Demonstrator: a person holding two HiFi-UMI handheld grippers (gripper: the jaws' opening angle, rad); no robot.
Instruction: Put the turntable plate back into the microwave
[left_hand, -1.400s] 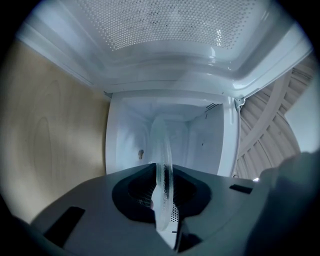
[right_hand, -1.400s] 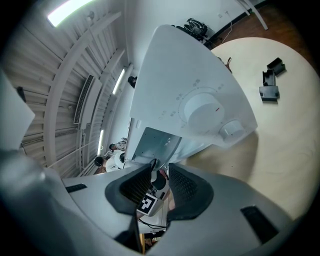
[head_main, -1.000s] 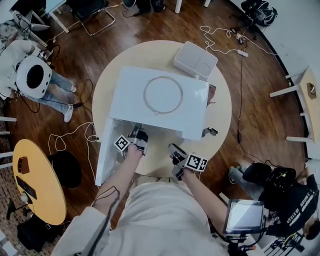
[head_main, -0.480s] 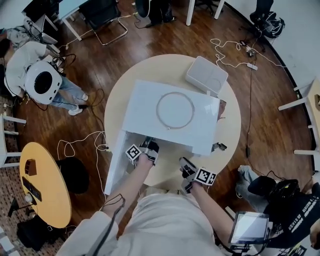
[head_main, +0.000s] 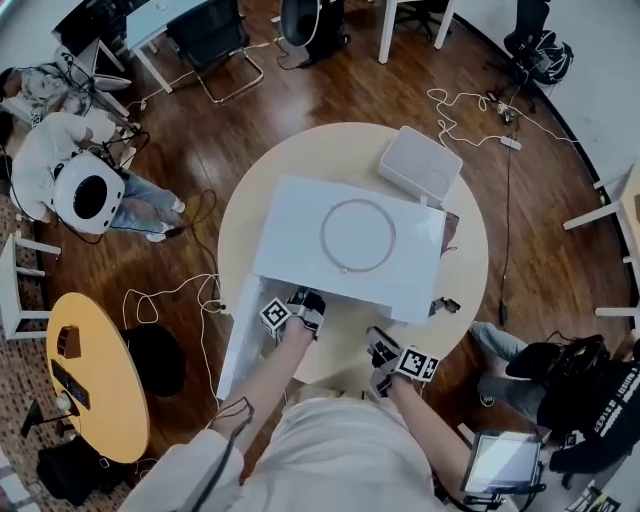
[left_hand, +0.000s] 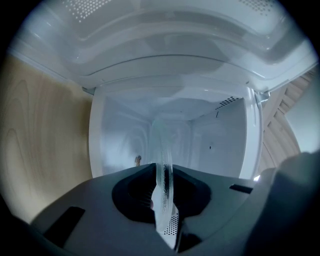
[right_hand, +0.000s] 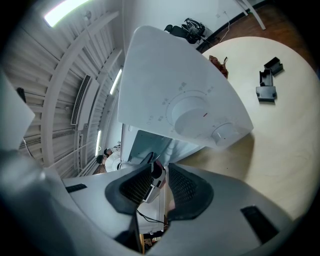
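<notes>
The white microwave (head_main: 350, 245) stands on a round table (head_main: 465, 250) with its door (head_main: 238, 345) swung open to the left. My left gripper (head_main: 300, 298) is at the mouth of the open cavity (left_hand: 210, 145). In the left gripper view it (left_hand: 162, 175) is shut on the rim of the clear glass turntable plate (left_hand: 164, 150), which stands edge-on and reaches into the cavity. My right gripper (head_main: 378, 345) hangs in front of the control panel (right_hand: 200, 112), jaws (right_hand: 161, 180) apart with nothing between them.
A thin ring (head_main: 358, 236) lies on top of the microwave. Behind it at the back right sits a flat white box (head_main: 420, 165). Small black parts (right_hand: 267, 80) lie on the table to the right. Seated people, chairs and cables surround the table.
The head view has shifted, so the table sits lower and further right in the picture. Both grippers keep their places by the microwave front.
</notes>
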